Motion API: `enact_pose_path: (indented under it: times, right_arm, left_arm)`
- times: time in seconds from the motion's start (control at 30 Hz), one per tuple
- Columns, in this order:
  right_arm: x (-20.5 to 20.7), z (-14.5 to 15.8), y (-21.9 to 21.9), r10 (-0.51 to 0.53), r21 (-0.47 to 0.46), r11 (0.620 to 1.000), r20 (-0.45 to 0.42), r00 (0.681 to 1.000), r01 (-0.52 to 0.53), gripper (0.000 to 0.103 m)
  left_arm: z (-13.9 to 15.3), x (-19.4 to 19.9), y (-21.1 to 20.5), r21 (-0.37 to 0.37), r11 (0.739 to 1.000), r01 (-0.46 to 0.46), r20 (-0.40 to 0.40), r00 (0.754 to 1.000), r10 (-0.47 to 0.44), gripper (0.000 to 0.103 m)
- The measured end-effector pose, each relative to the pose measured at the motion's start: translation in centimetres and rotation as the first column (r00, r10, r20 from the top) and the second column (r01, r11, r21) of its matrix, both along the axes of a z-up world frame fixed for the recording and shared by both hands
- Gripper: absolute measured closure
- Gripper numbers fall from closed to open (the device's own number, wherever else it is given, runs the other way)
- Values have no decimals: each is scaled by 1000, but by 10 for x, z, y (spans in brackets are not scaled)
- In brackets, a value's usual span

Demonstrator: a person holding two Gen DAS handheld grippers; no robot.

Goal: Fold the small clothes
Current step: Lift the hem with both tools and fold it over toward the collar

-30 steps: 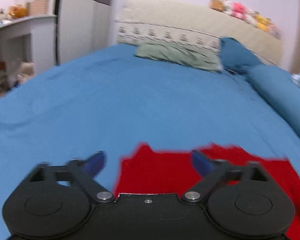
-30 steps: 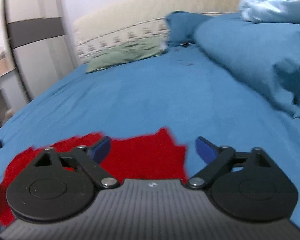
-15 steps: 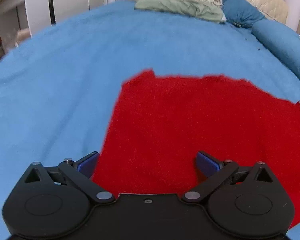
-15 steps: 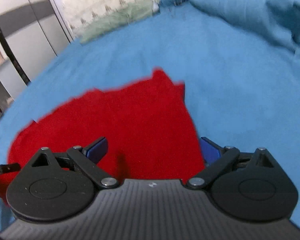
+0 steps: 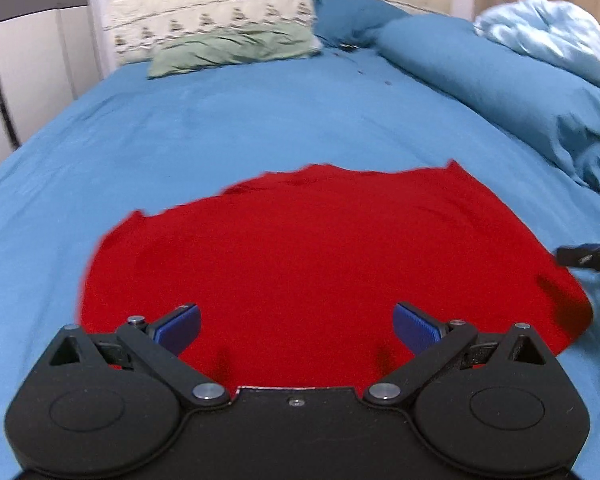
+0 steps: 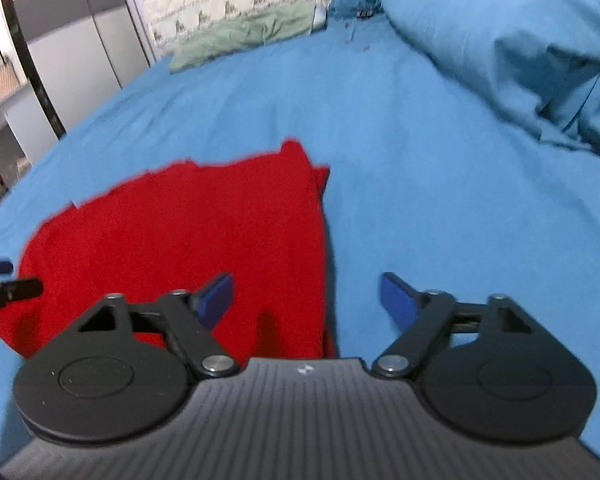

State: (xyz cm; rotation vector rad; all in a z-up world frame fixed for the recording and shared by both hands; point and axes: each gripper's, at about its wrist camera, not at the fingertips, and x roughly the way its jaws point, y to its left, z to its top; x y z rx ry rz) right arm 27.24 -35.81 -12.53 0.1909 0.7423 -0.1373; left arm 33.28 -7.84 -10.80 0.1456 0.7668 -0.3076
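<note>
A red garment (image 5: pixel 320 256) lies flat on the blue bed sheet (image 5: pixel 260 120). It also shows in the right wrist view (image 6: pixel 188 240), left of centre. My left gripper (image 5: pixel 296 326) is open and empty, hovering over the garment's near edge. My right gripper (image 6: pixel 306 298) is open and empty over the garment's right edge, its left finger above red cloth and its right finger above the sheet. Each gripper's tip shows at the edge of the other's view.
A green pillow (image 5: pixel 236 48) and a cream headboard (image 5: pixel 260 4) are at the far end. A rolled blue duvet (image 5: pixel 500 80) and a pale blue blanket (image 5: pixel 552 40) lie along the right. A grey wardrobe (image 6: pixel 72 52) stands left of the bed.
Both grippers moved over the garment, and the left one swung right so the whole garment and the duvet now show. Both stay open.
</note>
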Motion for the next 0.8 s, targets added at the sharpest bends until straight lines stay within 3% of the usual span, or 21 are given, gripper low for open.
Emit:
enact_pose_path:
  times: [0.13, 0.2, 0.27, 0.4, 0.47, 0.57, 0.67, 0.73, 0.8]
  right_arm:
    - [13, -31, 9, 17, -49, 999, -51, 999, -19, 23]
    - [11, -39, 12, 11, -46, 999, -33, 999, -12, 24]
    - [9, -41, 16, 28, -32, 999, -20, 999, -28, 41]
    - [13, -42, 25, 57, -60, 996, -32, 998, -59, 55]
    - [16, -40, 23, 51, -13, 999, -42, 998, -52, 74]
    - [23, -35, 20, 23, 38, 999, -65, 998, -21, 78]
    - [25, -24, 8, -53, 175, 982, -88, 995, 68, 79]
    - [27, -7, 2, -86, 292, 951, -64, 994, 101, 80]
    - [34, 18, 9, -75, 353, 933, -2, 997, 70, 80]
  left_arm:
    - [-13, 15, -16, -20, 1000, -9, -21, 1000, 9, 0]
    - [-21, 25, -21, -18, 1000, -23, -34, 999, 23, 0]
    - [-31, 34, -24, -8, 999, -40, -57, 998, 39, 0]
    - [-47, 45, -23, -6, 998, -65, -116, 991, 64, 0]
    - [-51, 46, -23, -2, 998, -64, -115, 991, 63, 0]
    - [-53, 50, -28, 24, 998, -64, -128, 990, 66, 0]
    - [-53, 57, -27, 26, 998, -61, -159, 985, 64, 0]
    - [-46, 63, -21, -4, 998, -56, -190, 980, 54, 0]
    - [-37, 65, -7, -60, 997, -57, -204, 978, 44, 0]
